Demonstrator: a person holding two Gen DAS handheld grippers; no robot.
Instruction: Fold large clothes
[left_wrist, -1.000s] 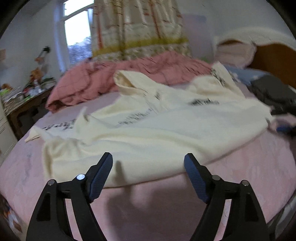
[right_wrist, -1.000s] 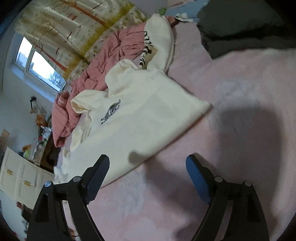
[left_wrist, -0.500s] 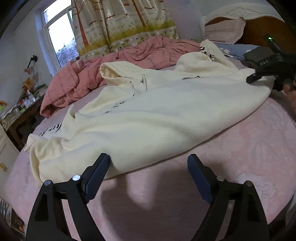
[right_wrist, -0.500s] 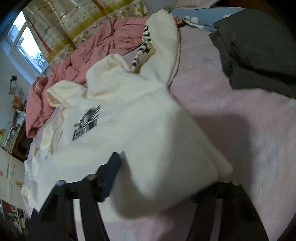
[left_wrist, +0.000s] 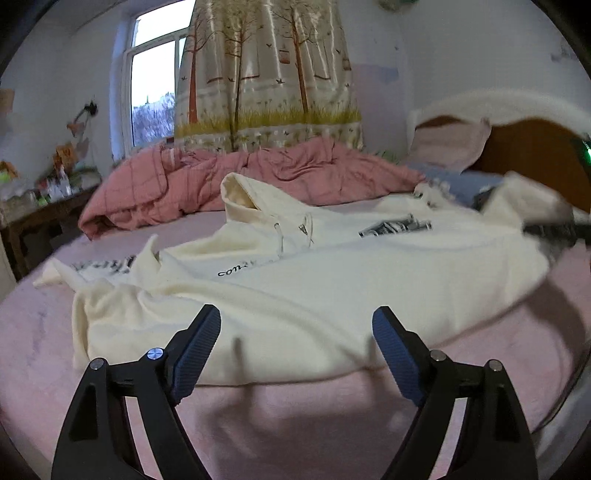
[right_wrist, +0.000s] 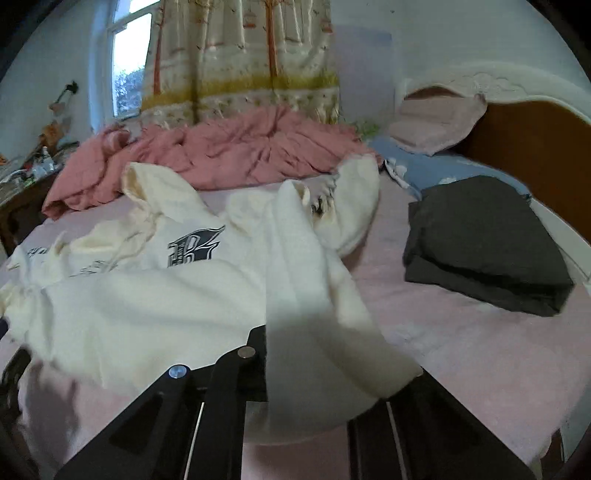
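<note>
Nearest to me in the left wrist view, my left gripper hangs with its jaws spread wide and released, nothing between the blue pads, just above the pink bedsheet and short of the near hem of the cream hoodie. In the right wrist view, my right gripper has its jaws closing on a corner of the cream hoodie; the cloth is pinched between them and drapes over the tips, so that the pads themselves are hidden, and the gathered fold rises from the bed toward the camera. The hoodie lies spread across the middle of the bed, front up, with a dark printed emblem on the chest, its hood standing open toward the far side and one sleeve trailing to the left; small lettering shows below the hood but is too small to read in full. Another cream sleeve curls up beyond the lifted fold. To the right, apart from the hoodie, a folded dark grey garment rests on the sheet. Behind the hoodie a rumpled pink quilt lies along the far edge of the bed, with a blue pillow and a pale pink pillow against the brown headboard. Farthest off, a tree-patterned curtain hangs beside a bright window, and a cluttered bench stands at the left.
</note>
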